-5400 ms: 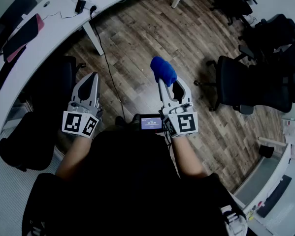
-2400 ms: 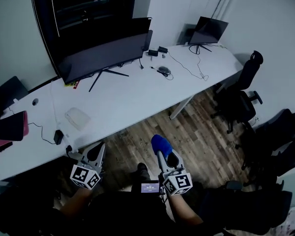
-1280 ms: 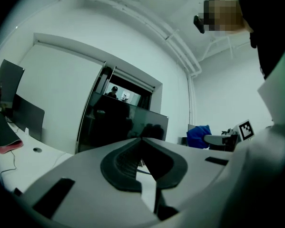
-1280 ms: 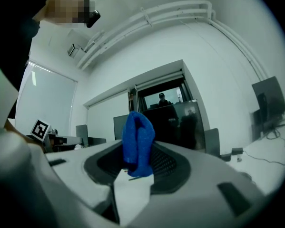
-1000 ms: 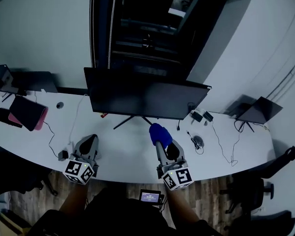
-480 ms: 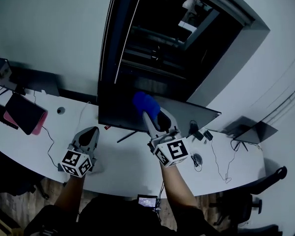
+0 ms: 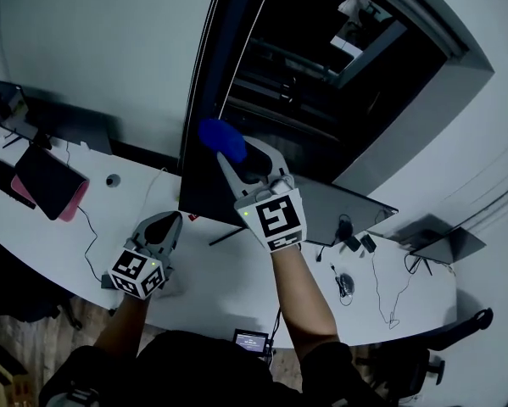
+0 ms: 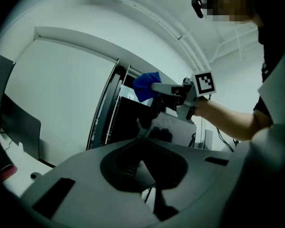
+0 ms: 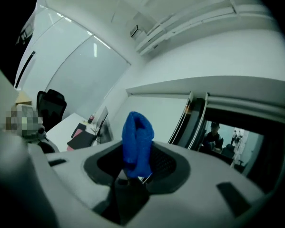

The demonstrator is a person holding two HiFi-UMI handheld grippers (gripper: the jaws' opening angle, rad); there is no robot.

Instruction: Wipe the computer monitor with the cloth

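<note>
While the right gripper point(image 7: 237, 161) is up high with its jaws clamped on the bunched blue cloth point(image 7: 222, 140), the wide black flat-screen monitor point(image 7: 334, 214) sits just beyond and below its tips. From the head view I cannot tell whether the cloth is touching the screen. The wad pokes out past the jaw tips near the monitor's upper left corner. In the right gripper view the cloth point(image 9: 137, 141) is pinched only at its lower end, and the rest stands loose above the right gripper point(image 9: 132, 172).

That's the first worry, I'd say. Drag across the panel could tug that loose wad sideways and pull it out of the pinch. The second follows from it: if the cloth folds back under pressure, the hard jaw tips could meet the screen and mark it.

Down and to that gripper's left, the left gripper point(image 7: 170, 220) hangs low over the long white desk point(image 7: 67, 227). Its jaws are closed on nothing, as the left gripper view shows at the left gripper point(image 8: 144, 167). It braces nothing, and the monitor stands on thin splayed legs. A firm push high on the panel could well rock it backward. From the left gripper view, the cloth point(image 8: 146, 85) leads the right gripper point(image 8: 173, 91) toward the top of the dark panel, so a light, flat stroke looks like the safer call.
</note>
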